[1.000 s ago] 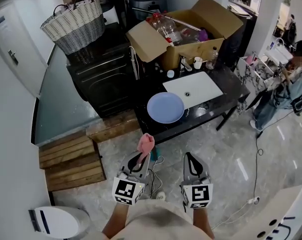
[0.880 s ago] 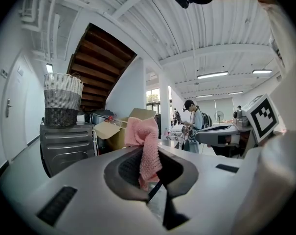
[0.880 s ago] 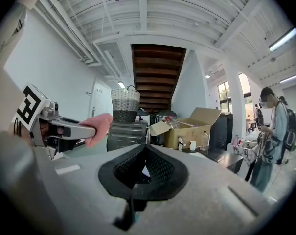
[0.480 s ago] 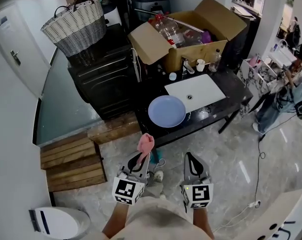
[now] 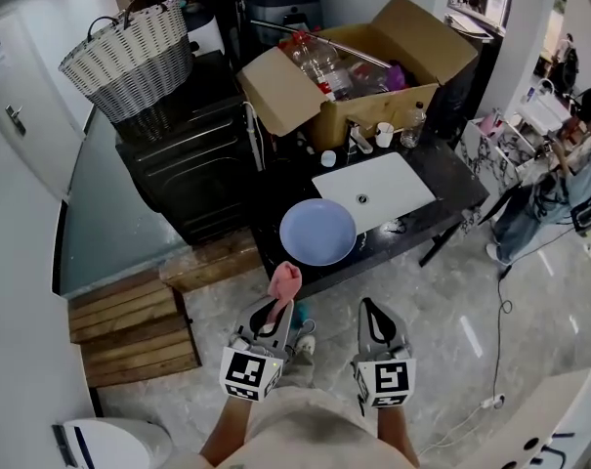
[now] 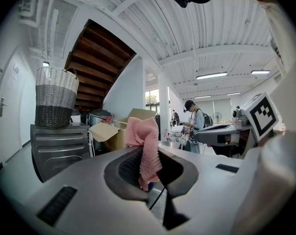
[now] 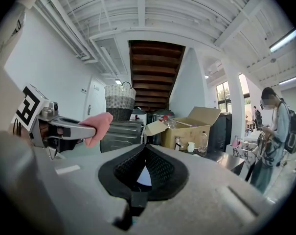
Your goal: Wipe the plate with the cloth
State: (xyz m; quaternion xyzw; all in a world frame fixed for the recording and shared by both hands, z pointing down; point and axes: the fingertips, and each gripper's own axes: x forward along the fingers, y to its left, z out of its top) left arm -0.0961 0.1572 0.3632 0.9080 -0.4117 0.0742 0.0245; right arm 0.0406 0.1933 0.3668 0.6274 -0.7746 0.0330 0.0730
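Note:
A pale blue plate lies on the black table, at its near left part, beside a white board. My left gripper is held in the air short of the table, shut on a pink cloth that sticks up from its tips; in the left gripper view the cloth hangs between the jaws. My right gripper hangs beside it, shut with nothing in it. The right gripper view shows a sliver of the plate through the jaws and the cloth at left.
An open cardboard box of bottles stands at the table's back, with cups and a bottle in front. A dark oven with a wicker basket is left of the table. Wooden pallets lie on the floor. A person stands at right.
The view has shifted: table, plate and box sit a little nearer and more to the left in the head view. Both grippers keep their places, and the cloth stays held.

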